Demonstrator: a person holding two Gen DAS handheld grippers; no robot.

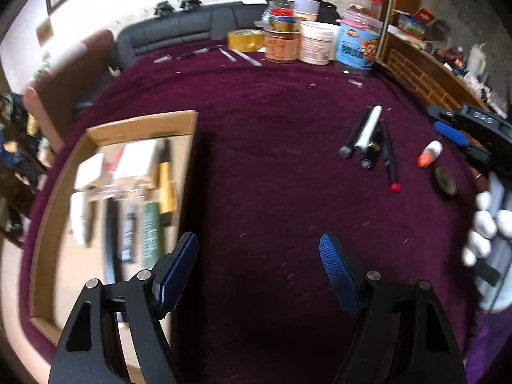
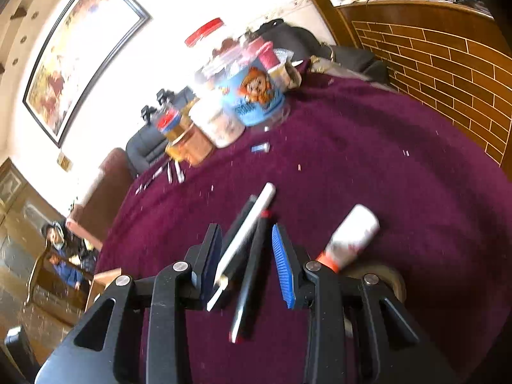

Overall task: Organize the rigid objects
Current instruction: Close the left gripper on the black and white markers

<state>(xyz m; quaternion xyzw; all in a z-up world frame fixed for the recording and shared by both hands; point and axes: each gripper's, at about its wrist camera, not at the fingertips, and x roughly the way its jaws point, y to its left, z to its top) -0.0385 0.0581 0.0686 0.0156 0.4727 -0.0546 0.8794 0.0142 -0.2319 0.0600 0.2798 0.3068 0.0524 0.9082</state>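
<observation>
Left claw (image 1: 259,275) gaping, empty, over bare purple counter (image 1: 272,166) just right of the cardboard box (image 1: 140,124). Right claw (image 2: 246,256) part-way apart, nothing visibly pinched, poised over the pen cluster (image 2: 246,240), right of the box. Glue bottle (image 2: 348,240) lying just right of that claw. Likely to trap several pens at once, since they lie touching, or to nudge the glue bottle into a roll.

Both wrist views overlook the purple cloth (image 1: 272,166).
</observation>
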